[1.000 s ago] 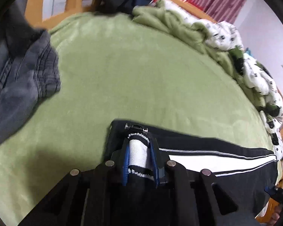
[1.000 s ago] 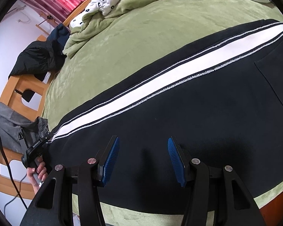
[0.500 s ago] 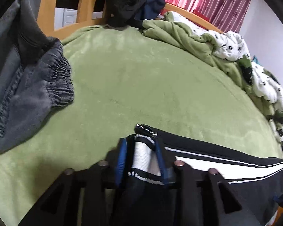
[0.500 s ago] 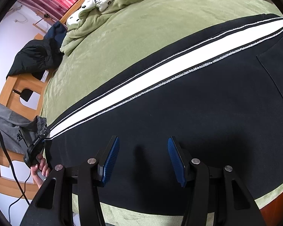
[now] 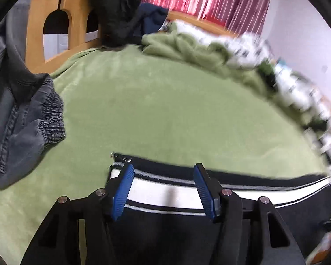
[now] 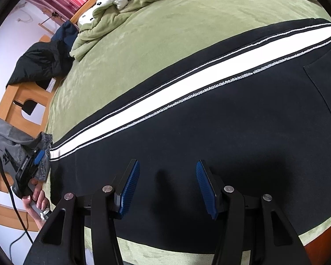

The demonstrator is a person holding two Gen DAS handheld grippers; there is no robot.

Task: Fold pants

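Black pants with a white side stripe lie flat across the green bed. In the left wrist view the leg cuff end lies under my left gripper, which is open with its blue pads over the white stripe. My right gripper is open and empty, hovering over the middle of the black leg near the bed's front edge. My left gripper also shows in the right wrist view at the cuff end, held by a hand.
Grey jeans hang over the wooden bed frame at the left. A rumpled green and white patterned blanket lies along the far side. Dark jackets sit on the frame. Red curtains hang behind.
My left gripper has opened and let go of the pants cuff, which now lies flat on the bed. The right gripper stays open over the leg.
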